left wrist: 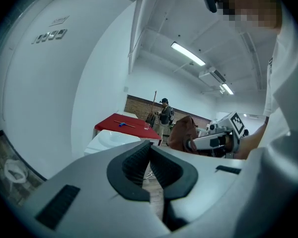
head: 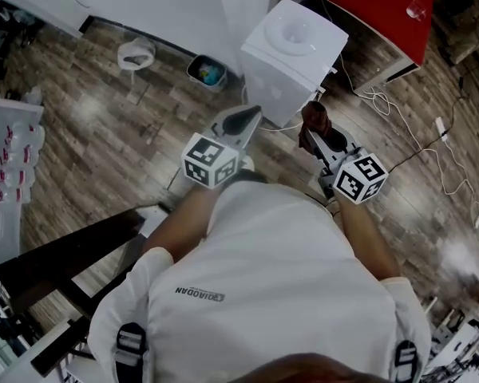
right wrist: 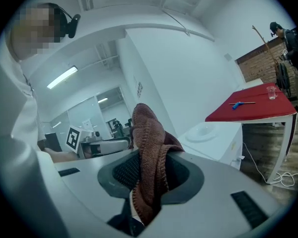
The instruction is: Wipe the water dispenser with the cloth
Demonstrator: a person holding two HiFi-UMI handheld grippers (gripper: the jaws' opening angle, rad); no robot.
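The white water dispenser (head: 291,50) stands on the wood floor ahead of me, its round top basin facing up. It also shows in the left gripper view as the dispenser (left wrist: 109,142) and in the right gripper view as the dispenser (right wrist: 208,135). My right gripper (head: 318,134) is shut on a brown knitted cloth (head: 314,118), held just right of the dispenser's front and apart from it. The cloth (right wrist: 149,148) bunches up between the right gripper's (right wrist: 150,168) pads. My left gripper (head: 243,121) is shut and empty near the dispenser's lower front, its tips (left wrist: 150,146) meeting.
A red table (head: 375,2) stands behind the dispenser with a glass (head: 416,9) on it. A small bin (head: 206,72) and a white stand (head: 136,54) sit to the left by the wall. Cables (head: 431,150) trail on the floor at right. A person (left wrist: 165,115) stands far back.
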